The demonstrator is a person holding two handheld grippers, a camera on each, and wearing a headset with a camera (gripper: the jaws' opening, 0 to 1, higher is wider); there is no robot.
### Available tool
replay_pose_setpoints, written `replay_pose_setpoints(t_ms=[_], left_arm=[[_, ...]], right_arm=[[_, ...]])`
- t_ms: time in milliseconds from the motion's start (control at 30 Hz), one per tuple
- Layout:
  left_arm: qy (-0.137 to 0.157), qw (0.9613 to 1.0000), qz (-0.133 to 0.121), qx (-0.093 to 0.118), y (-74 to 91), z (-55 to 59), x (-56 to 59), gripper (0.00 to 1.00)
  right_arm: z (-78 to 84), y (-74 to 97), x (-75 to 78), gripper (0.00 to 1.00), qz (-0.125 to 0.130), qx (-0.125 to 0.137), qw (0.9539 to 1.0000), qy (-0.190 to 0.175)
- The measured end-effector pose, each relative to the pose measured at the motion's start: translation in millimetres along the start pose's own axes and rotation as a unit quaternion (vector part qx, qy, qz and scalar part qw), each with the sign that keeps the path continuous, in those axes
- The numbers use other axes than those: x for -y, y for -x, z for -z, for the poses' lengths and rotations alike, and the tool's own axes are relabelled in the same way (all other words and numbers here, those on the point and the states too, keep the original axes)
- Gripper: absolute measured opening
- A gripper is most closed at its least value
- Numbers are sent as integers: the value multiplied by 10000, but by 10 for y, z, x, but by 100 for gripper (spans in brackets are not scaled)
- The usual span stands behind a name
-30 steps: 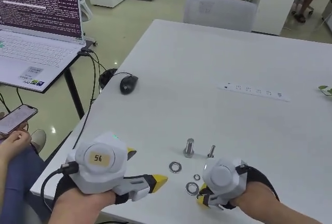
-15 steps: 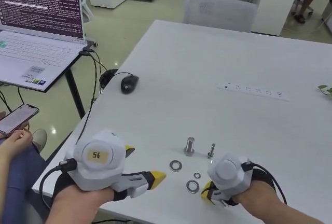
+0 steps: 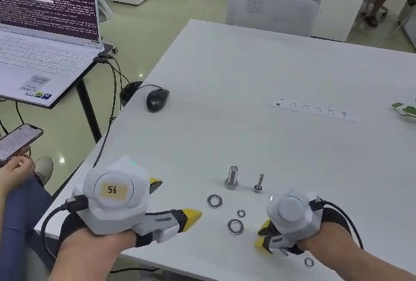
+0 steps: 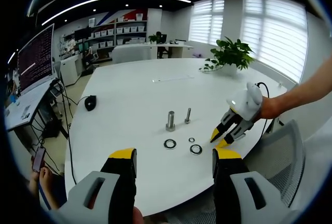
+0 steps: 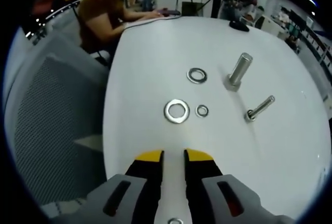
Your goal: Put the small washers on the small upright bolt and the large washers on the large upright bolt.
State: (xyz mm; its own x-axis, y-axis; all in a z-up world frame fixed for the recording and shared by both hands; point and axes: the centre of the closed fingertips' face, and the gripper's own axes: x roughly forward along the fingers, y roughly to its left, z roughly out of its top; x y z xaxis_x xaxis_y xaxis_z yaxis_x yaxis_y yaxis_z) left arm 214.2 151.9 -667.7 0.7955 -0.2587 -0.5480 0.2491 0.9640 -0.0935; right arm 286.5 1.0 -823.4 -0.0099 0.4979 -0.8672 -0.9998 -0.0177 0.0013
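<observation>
Between the yellow tips of the right gripper (image 5: 174, 156) there is a narrow slit with nothing in it. The left gripper (image 4: 175, 157) has its jaws spread wide and is also empty.

Just ahead of the right tips lie a large washer (image 5: 177, 111) and, beside it, a small washer (image 5: 202, 111). A second large washer (image 5: 197, 75) is further out. Beyond it stand the large bolt (image 5: 238, 71) and the small bolt (image 5: 259, 109), both bare. A stray small washer (image 3: 309, 262) lies under the right hand, close to the edge of the table (image 3: 260, 66).

I think the flat washers may skid on the smooth top if a jaw pushes them instead of pinching. The stray one could be brushed off the edge. The two nearest washers lie so close together that the wrong size may be taken. Either bolt may fall if a jaw knocks it.

The label (image 3: 112, 190) on top of the left gripper reads "56". The lines on the laptop screen (image 3: 52, 1) are too small to read.
</observation>
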Motion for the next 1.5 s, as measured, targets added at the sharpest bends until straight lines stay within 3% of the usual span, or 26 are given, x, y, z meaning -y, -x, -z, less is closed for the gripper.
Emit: replay_pose_setpoints(t_ms=[600, 833, 933, 1167, 1233, 1333, 1367, 1500], left_arm=[[-34, 9999, 126, -52, -85, 2, 56, 59], [-62, 9998, 183, -59, -123, -25, 74, 59], [-83, 9997, 216, -68, -146, -28, 90, 58], [-134, 9995, 279, -109, -175, -24, 137, 58], [-135, 9994, 282, -115, -175, -23, 138, 58], [-139, 9995, 263, -111, -163, -25, 125, 58], [-131, 9995, 252, -108, -158, -25, 118, 58], [-90, 9997, 195, -103, -135, -12, 79, 58]], right_arm=[[712, 557, 249, 23, 520, -81, 9969, -577], [962, 729, 239, 24, 652, -109, 9943, -834], [976, 728, 165, 24, 551, -37, 9948, -860], [920, 608, 26, 23, 263, -108, 9986, -435], [922, 570, 8, 23, 154, -252, 9993, -212], [971, 526, -3, 23, 14, -559, 9983, 182], [954, 534, -30, 22, -106, -545, 9981, 275], [914, 511, -34, 20, -193, -543, 9973, 453]])
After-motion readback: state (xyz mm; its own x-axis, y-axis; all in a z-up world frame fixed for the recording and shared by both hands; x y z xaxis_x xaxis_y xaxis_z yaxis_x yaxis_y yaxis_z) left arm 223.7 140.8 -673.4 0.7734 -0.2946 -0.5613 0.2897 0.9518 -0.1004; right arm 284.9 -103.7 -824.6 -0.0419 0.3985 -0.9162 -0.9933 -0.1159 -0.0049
